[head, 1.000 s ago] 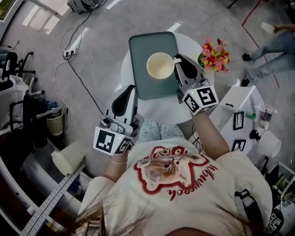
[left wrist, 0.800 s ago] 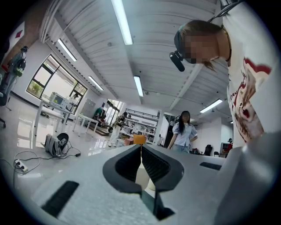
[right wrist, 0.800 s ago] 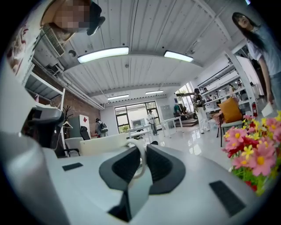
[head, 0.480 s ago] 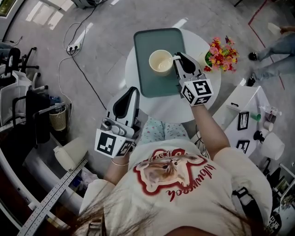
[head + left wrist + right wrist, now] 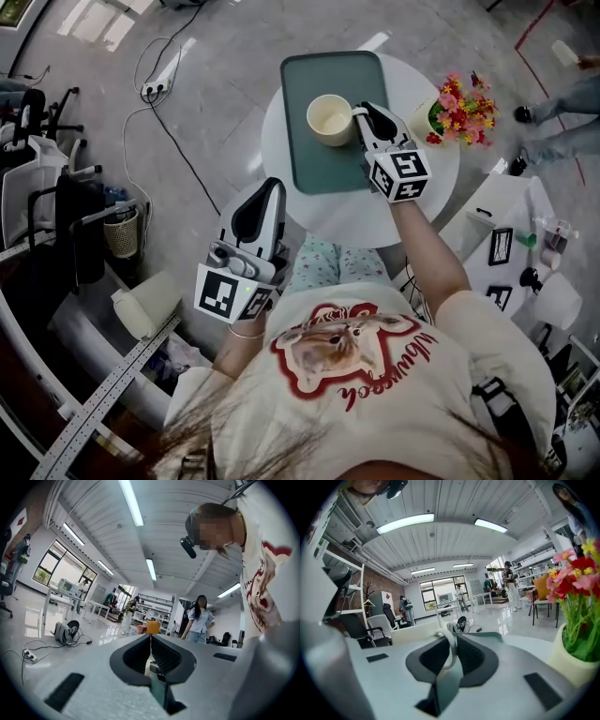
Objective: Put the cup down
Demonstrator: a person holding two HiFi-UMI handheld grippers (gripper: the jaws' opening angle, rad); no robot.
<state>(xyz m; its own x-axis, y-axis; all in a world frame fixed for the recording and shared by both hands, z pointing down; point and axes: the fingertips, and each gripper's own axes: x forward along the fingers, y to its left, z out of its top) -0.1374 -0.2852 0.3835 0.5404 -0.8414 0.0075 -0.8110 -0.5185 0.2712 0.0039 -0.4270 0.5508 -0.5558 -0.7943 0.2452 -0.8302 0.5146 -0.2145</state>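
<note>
Here, in the head view, we see the cream cup (image 5: 330,120) over the upper part of the green tray (image 5: 323,169), which lies on the round white table (image 5: 412,202) in the upper middle of the frame. The right gripper (image 5: 360,114) reaches in from the cup's right and its tips meet the cup at the handle side. We cannot tell from above whether the cup's base touches the tray. A pot of red and yellow flowers (image 5: 466,101) stands at the table's right edge, just beside that gripper. The left gripper (image 5: 268,190) hangs left of centre, off the table's lower left rim and well apart from the cup, over the grey floor

Next, in the left gripper view, we find the left gripper (image 5: 151,641) with its jaws brought together and nothing between them; a person (image 5: 199,620) stands in the room beyond, right of centre

Lastly, in the right gripper view, the right gripper (image 5: 450,644) is clamped narrowly on the cup's white handle (image 5: 452,654), a loop rising between the dark pads. The cup's pale wall (image 5: 410,631) shows just left of the jaws, the tray's green rim (image 5: 490,637) just behind them, and the flowers (image 5: 574,585) fill the right edge of the frame
</note>
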